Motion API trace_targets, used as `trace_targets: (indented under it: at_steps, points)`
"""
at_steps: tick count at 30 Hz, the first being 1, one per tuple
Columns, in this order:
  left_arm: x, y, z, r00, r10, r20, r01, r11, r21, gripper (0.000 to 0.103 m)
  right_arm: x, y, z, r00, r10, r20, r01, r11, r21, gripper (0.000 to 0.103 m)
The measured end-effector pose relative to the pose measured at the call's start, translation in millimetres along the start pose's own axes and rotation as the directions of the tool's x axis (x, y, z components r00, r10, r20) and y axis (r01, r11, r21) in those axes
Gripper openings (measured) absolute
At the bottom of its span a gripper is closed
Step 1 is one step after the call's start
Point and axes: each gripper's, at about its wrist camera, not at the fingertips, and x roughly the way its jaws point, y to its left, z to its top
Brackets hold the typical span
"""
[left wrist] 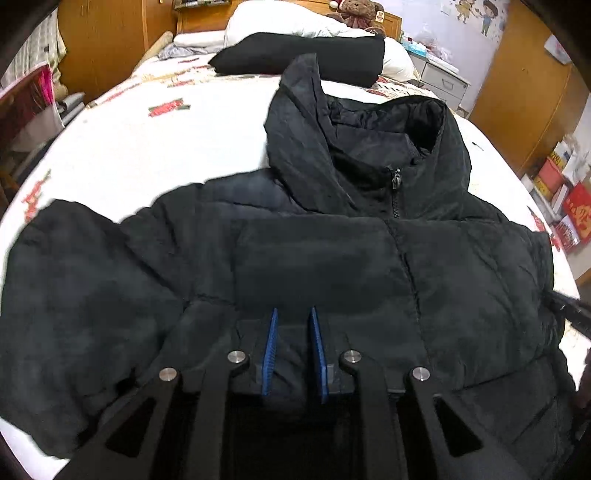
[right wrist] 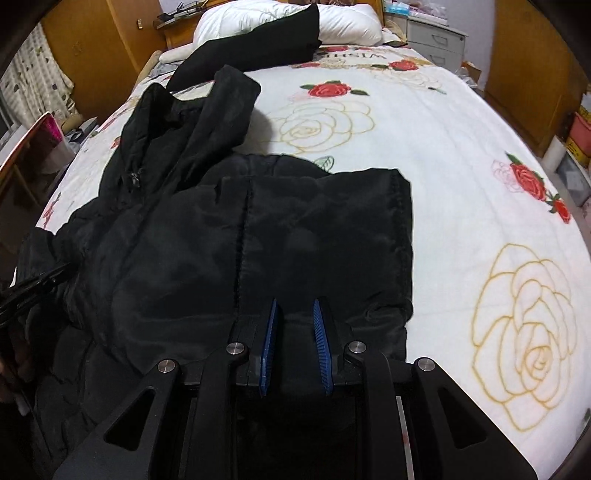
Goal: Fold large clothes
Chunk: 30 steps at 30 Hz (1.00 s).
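left gripper (left wrist: 292, 345): we pinch the black puffer jacket (left wrist: 332, 258), fingers narrow on its hem | jacket: across the bed (right wrist: 461, 184) near its foot edge, hood toward pillows | right gripper (right wrist: 297, 343): narrow, hem gripped | handling: we judge it light, puffy, slippery; hold hem corners

One black padded jacket (left wrist: 314, 258), with one hood (left wrist: 317, 140) and one zip pull (left wrist: 397, 181) at the collar. One bed, covered by one white rose-print blanket (right wrist: 461, 155). One second dark folded garment (left wrist: 306, 55) farther up the bed. One white duvet bundle (left wrist: 280, 18) at the head end. One teddy bear (left wrist: 360, 13) against the headboard. Two grippers: the left gripper (left wrist: 293, 321) and the right gripper (right wrist: 295, 310), each with two blue pads (right wrist: 267, 343). Red roses on the blanket in the right wrist view: at least four (right wrist: 330, 88). Gold-outline roses in that view: two (right wrist: 524, 332). One grey drawer cabinet (right wrist: 436, 37) beside the bed.
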Motion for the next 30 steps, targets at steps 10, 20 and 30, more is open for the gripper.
trace_targets:
  at_steps: [10, 20, 30]
  points:
    - [-125, 46, -44, 0.985, 0.01, 0.171, 0.005, 0.996, -0.085, 0.036, -99, 34, -40, 0.989, 0.059, 0.139, -0.057, 0.998, -0.018, 0.023]
    - [-194, 118, -105, 0.967, 0.115, 0.227, -0.062, 0.972, -0.228, 0.047, -148, 72, -91, 0.977, 0.098, 0.189, -0.093, 0.995, -0.037, 0.052]
    - [-197, 165, -138, 0.965, 0.172, 0.2, -0.093, 0.932, -0.352, 0.047, -168, 111, -103, 0.97, 0.133, 0.203, -0.119, 0.99, -0.081, 0.061]
